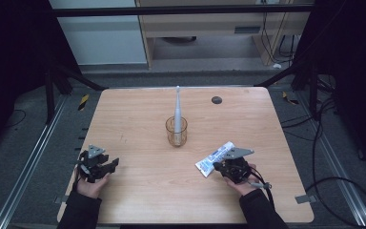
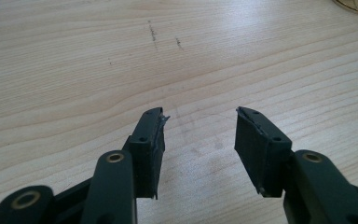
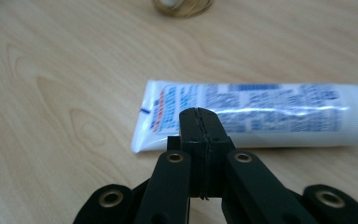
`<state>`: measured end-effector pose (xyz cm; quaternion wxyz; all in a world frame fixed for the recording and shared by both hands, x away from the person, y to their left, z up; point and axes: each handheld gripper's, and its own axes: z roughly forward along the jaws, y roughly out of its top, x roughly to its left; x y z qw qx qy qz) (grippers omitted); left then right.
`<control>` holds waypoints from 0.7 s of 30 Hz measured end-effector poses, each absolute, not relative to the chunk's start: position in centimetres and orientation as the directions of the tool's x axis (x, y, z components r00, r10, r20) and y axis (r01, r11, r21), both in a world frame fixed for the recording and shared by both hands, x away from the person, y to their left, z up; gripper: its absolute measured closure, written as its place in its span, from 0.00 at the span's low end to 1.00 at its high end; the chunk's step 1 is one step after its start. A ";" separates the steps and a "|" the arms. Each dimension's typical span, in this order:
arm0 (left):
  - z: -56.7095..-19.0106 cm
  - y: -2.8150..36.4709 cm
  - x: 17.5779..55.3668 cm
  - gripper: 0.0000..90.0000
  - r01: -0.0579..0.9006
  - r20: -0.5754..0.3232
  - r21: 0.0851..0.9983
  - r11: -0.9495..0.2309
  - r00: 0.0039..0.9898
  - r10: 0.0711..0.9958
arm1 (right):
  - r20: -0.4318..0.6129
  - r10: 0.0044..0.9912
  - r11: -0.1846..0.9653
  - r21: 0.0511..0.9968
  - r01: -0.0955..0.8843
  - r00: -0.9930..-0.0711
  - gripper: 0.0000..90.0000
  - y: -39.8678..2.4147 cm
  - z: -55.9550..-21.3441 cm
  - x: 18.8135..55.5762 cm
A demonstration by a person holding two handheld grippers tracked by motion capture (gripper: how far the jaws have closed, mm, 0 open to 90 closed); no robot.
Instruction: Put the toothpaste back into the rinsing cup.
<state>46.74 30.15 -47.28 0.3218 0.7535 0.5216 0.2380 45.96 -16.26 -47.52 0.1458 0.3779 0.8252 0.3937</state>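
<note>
Item: toothpaste tube (image 3: 256, 112), white w/ blue print, crimped flat end (image 3: 144, 116) at view left.
Location: lies flat on wooden table (image 1: 143, 191), right-front area, just ahead of right gripper (image 1: 232, 168); well apart from cup.
Right gripper: jaws pressed together, nothing between them; tips sit over tube's near edge in right gripper view, close to crimp end. Contact w/ tube: can't tell.
Left gripper (image 2: 200, 130): jaws spread wide, empty, bare table between pads; held at left-front of table, well apart from tube.
Other stock: clear amber cup (image 1: 176, 131) at table centre, white toothbrush (image 1: 177, 107) standing upright in it. Dark round spot (image 1: 217, 99) near far edge.
Handling (est.): light, soft-walled, glossy plastic, so prob. slippery; body dents under squeeze, hard pinch could force paste toward cap. Lies low, so jaws need to open first, then straddle across width.
Grip pt (est.): mid-body across the short axis, or the stiff crimp end, which is flat and won't squash. Avoid cap shoulder; out of frame at view right.
Risk (est.): tube skids on smooth wood if nudged by shut tips.
</note>
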 end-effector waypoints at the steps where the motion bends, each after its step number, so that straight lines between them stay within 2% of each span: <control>1: -47.3 30.1 46.7 0.57 0.633 0.024 0.732 -0.250 0.344 0.939 | 0.053 0.745 0.396 0.767 0.505 -0.665 1.00 -16.5 -47.3 46.0; 13: -47.3 30.0 46.8 0.57 0.632 0.026 0.733 -0.253 0.345 0.938 | 0.048 0.834 0.289 0.811 0.508 -0.550 1.00 -19.6 -45.3 48.4; 21: -47.3 30.0 46.8 0.57 0.632 0.025 0.733 -0.251 0.343 0.939 | 0.054 0.857 0.251 0.826 0.505 -0.513 1.00 -20.3 -44.7 50.3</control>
